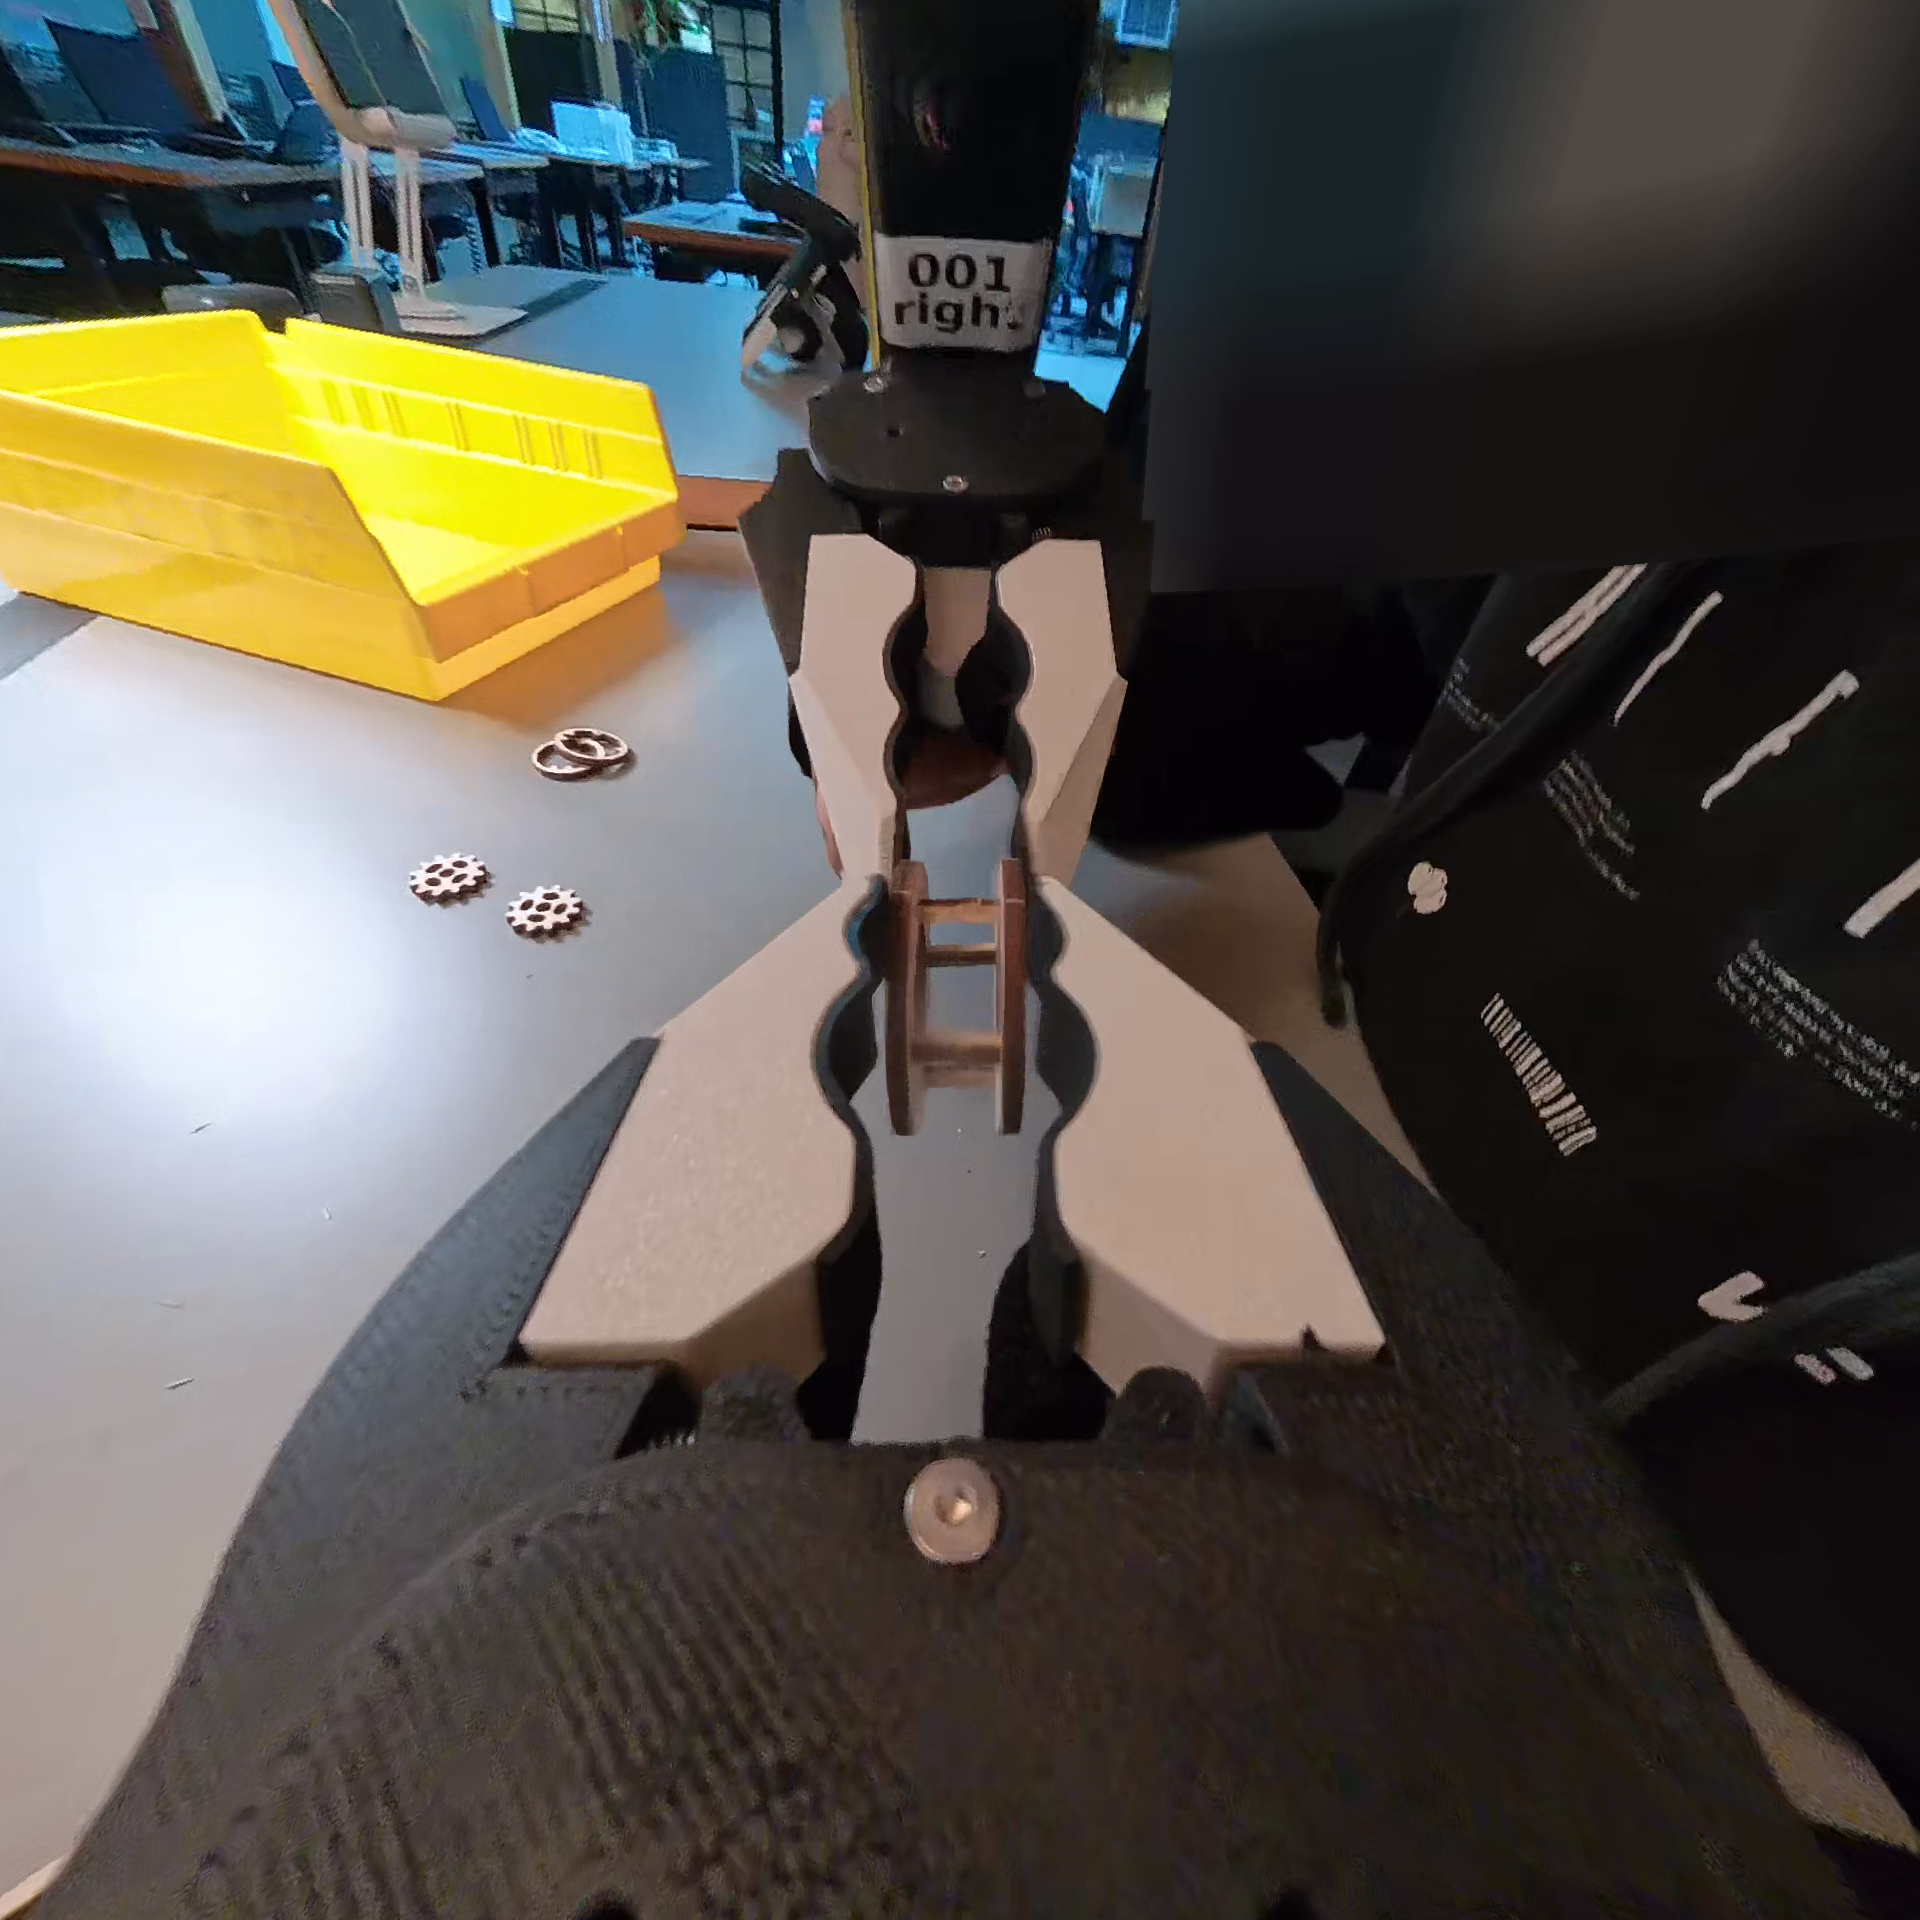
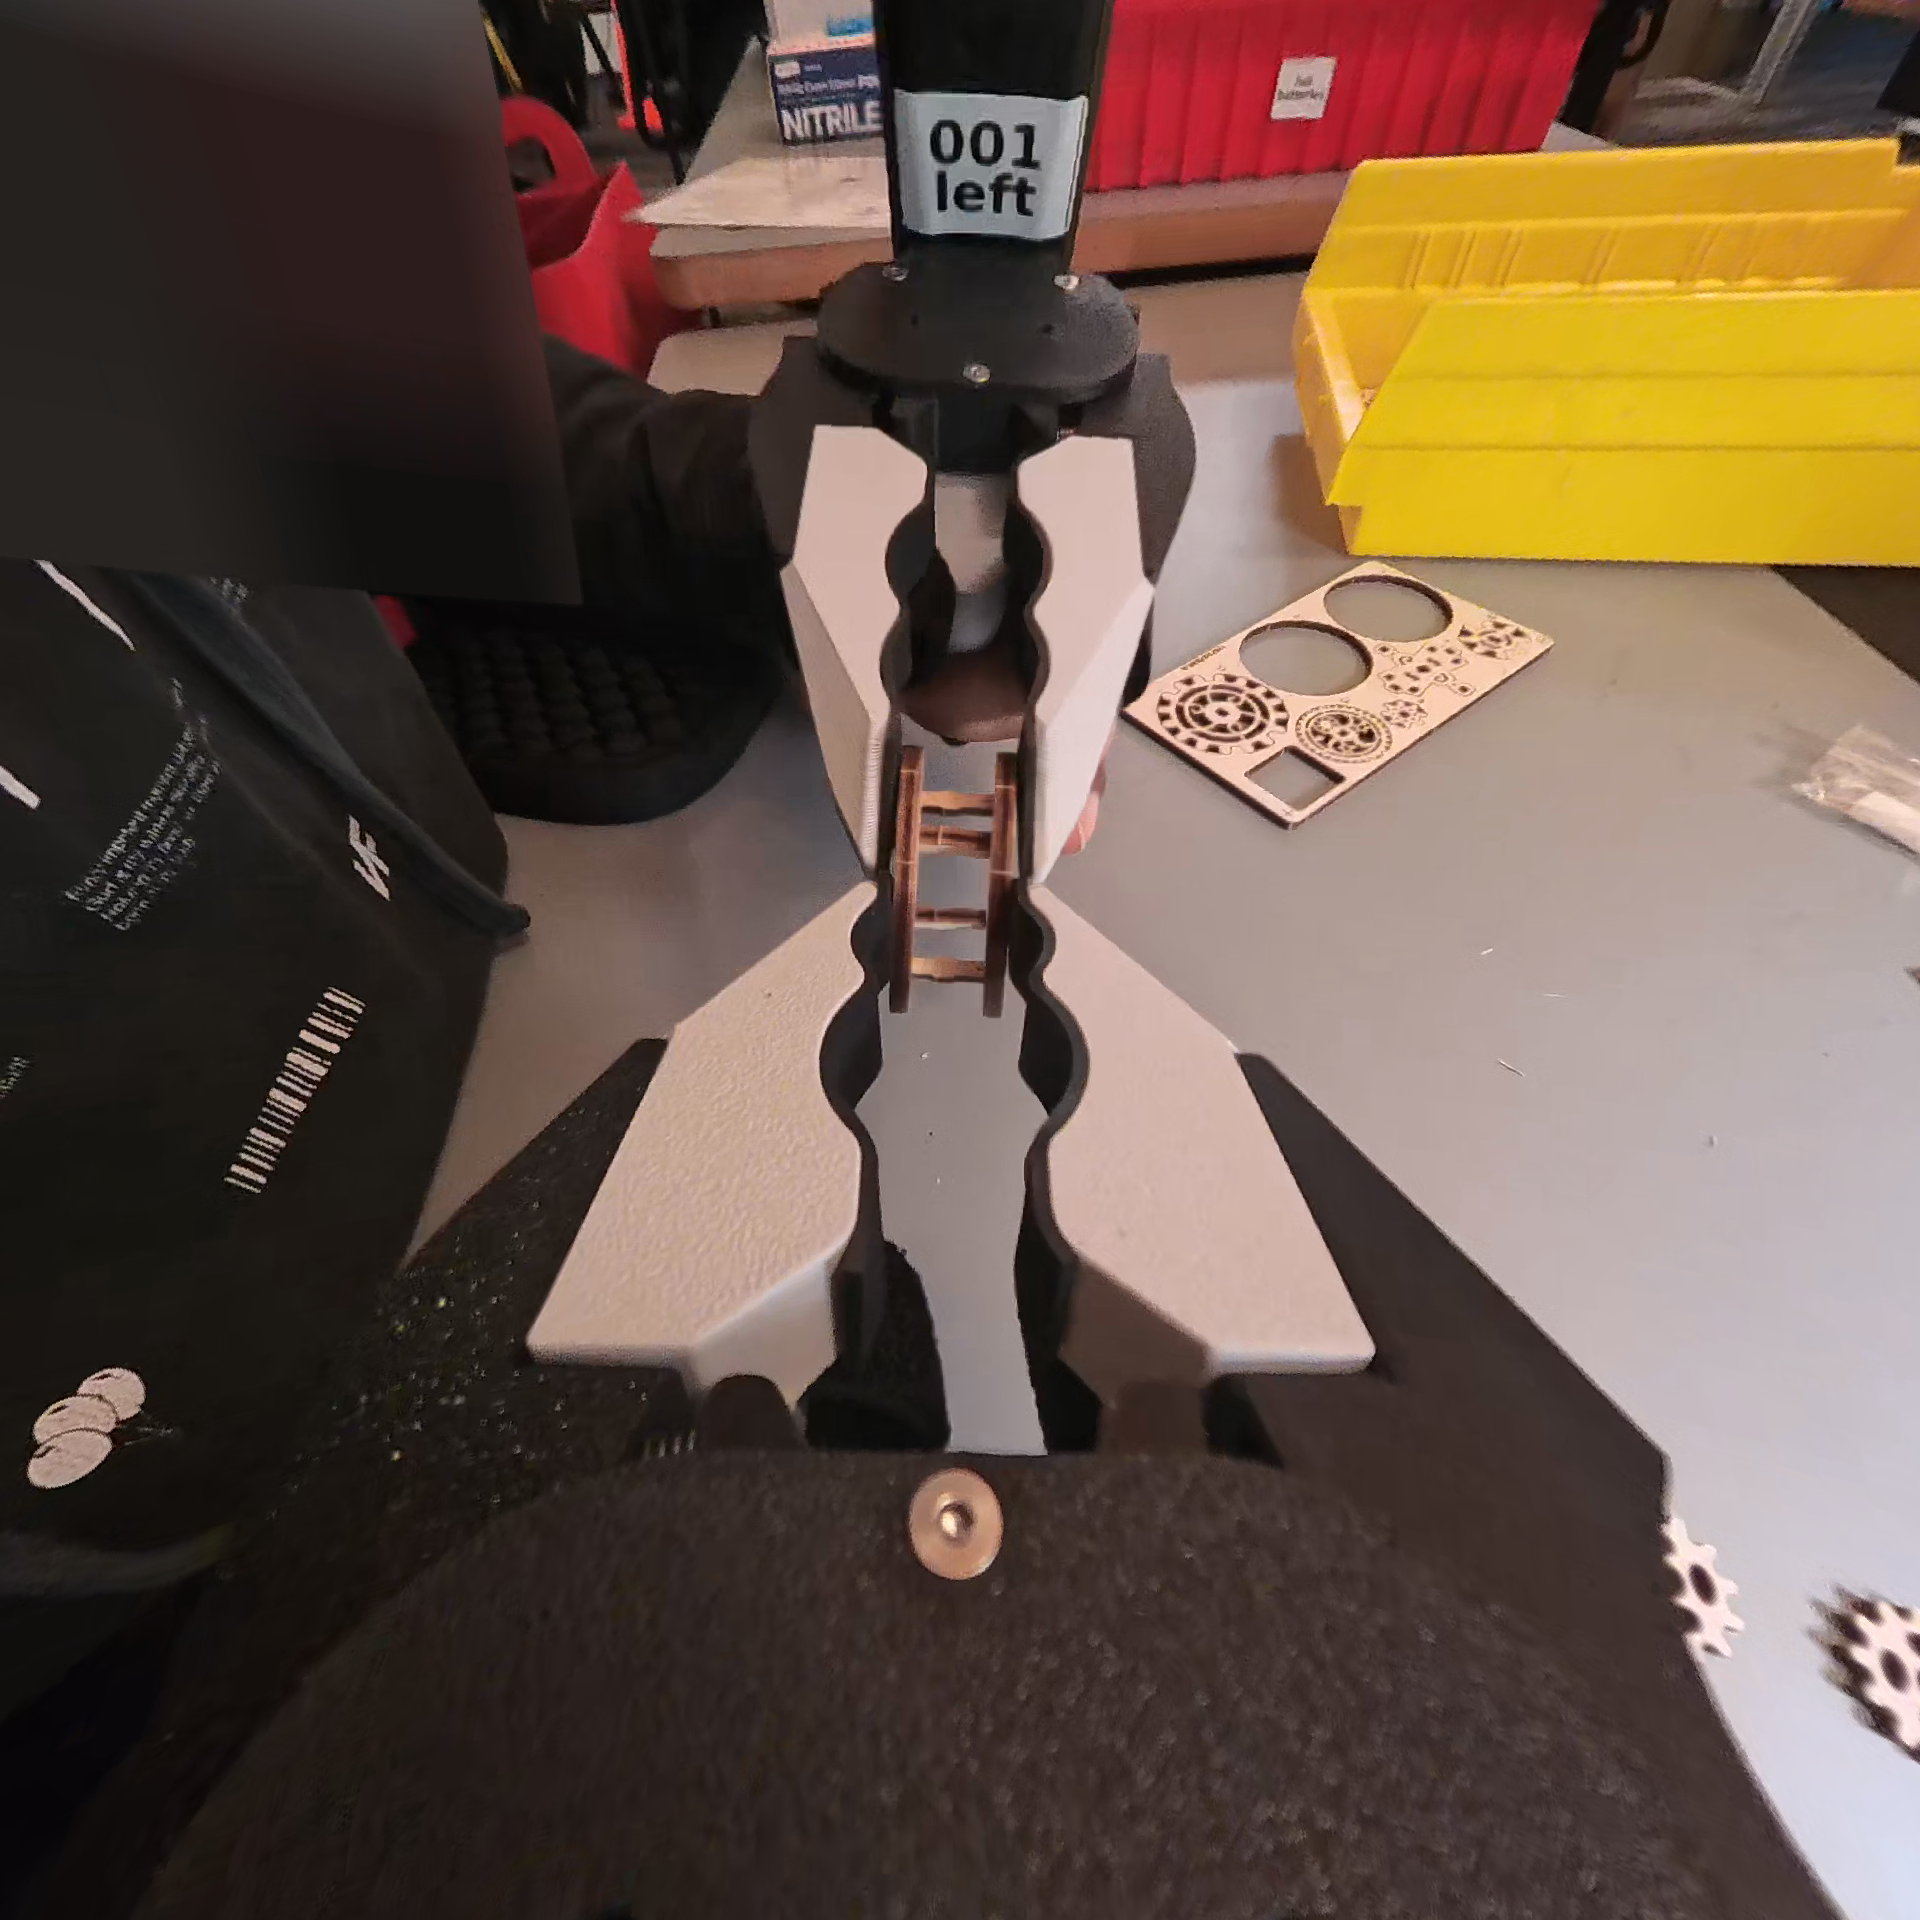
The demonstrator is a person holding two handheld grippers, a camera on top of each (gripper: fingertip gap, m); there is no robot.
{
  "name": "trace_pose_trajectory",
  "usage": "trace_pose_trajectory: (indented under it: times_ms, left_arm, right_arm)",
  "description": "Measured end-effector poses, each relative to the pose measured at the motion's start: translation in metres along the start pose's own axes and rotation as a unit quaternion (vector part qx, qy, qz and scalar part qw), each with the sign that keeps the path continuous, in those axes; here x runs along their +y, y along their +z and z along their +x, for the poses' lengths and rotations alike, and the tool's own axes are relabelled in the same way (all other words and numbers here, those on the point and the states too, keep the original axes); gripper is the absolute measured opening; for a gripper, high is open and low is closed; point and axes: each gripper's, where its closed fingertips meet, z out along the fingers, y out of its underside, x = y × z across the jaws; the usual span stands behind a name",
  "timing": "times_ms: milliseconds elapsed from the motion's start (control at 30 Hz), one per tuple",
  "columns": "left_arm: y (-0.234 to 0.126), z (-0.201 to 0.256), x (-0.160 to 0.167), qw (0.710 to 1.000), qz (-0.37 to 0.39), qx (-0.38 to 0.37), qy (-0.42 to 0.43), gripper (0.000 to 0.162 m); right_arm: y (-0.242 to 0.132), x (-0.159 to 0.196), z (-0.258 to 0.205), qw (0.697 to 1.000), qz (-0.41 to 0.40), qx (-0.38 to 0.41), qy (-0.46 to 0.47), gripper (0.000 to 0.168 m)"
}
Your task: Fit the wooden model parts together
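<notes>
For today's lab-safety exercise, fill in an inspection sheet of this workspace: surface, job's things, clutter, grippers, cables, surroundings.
Surface: grey table, a few specks.
Job's things: wooden wheel assembly held between both grippers; two gears, two rings, punched part sheet lying loose.
Clutter: yellow bins; clear plastic bag.
Grippers: left gripper and right gripper both shut on the assembly, tip to tip.
Cables: black cord over the person's dark garment.
Surroundings: desks behind; red cloth-covered table.

We're in a lab/workshop space: grey worktable (image 1: 260, 1039) with yellow parts bins (image 1: 332, 499), rows of desks with monitors (image 1: 125, 94) behind, a glove box (image 2: 826, 94) and red fabric-draped table (image 2: 1330, 94) in the back.
</notes>
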Motion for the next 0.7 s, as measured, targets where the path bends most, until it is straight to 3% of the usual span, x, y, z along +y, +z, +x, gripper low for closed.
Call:
trace_pose_trajectory:
  times_ms: [400, 533, 700]
  left_arm:
    - [-0.002, -0.001, -0.004, 1.000, 0.014, 0.008, -0.012, 0.022]
    - [-0.004, 0.000, -0.010, 0.999, 0.036, -0.004, 0.022, 0.022]
    - [-0.006, 0.007, -0.016, 0.995, 0.057, -0.008, 0.085, 0.022]
  right_arm:
    - [-0.001, -0.006, 0.001, 0.999, 0.041, -0.002, -0.008, 0.019]
    - [-0.002, -0.001, 0.005, 0.998, 0.042, 0.017, -0.037, 0.030]
    - [-0.001, -0.004, -0.002, 0.994, 0.050, 0.025, -0.096, 0.021]
